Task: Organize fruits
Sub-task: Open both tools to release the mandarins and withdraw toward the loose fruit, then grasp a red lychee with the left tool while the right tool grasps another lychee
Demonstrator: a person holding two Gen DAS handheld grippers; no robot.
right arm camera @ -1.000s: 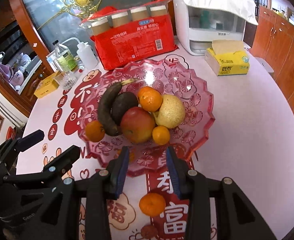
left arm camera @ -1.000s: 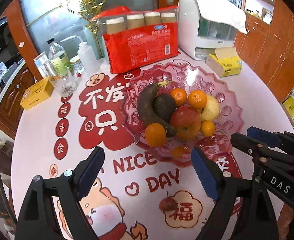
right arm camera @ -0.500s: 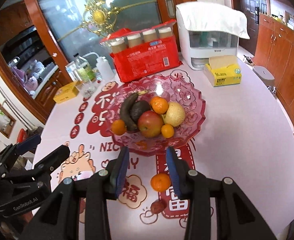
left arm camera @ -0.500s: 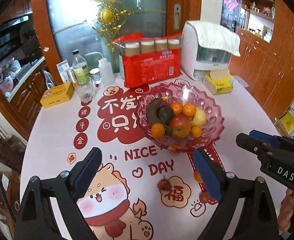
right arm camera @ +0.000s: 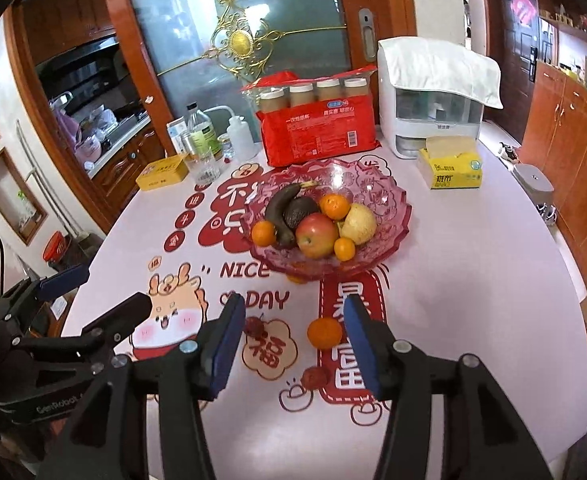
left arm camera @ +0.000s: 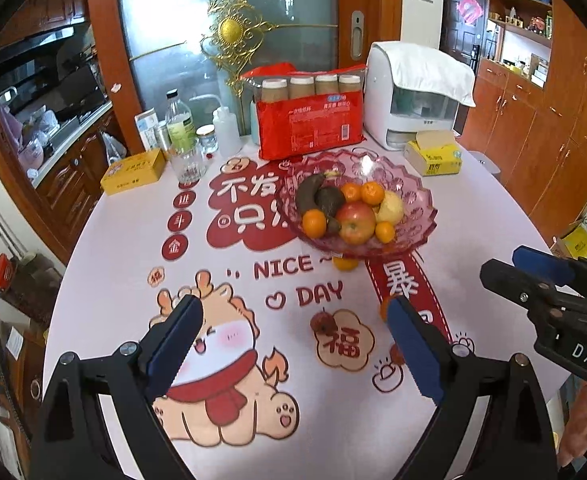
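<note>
A pink glass fruit bowl (left arm camera: 417, 204) (right arm camera: 389, 200) stands mid-table, holding a dark banana (right arm camera: 279, 210), an avocado, a red apple (right arm camera: 316, 235), a yellow pear and several tangerines. A loose tangerine (right arm camera: 324, 333) lies on the table in front of the bowl, with two small dark red fruits (right arm camera: 253, 326) (right arm camera: 314, 376) near it. Another tangerine (left arm camera: 345, 264) peeks from under the bowl's front. My left gripper (left arm camera: 293, 344) is open and empty above the near table. My right gripper (right arm camera: 293, 340) is open and empty, just short of the loose tangerine.
At the back stand a red pack of paper cups (right arm camera: 319, 128), a white appliance (right arm camera: 433, 108), a yellow tissue box (right arm camera: 451, 168), bottles and a glass (right arm camera: 203, 148) and a yellow box (right arm camera: 163, 172). The round table's edge curves close on both sides.
Both grippers have pulled back and up from the bowl, so more of the table shows. The right gripper's jaws have spread wider. The fruits have not moved.
</note>
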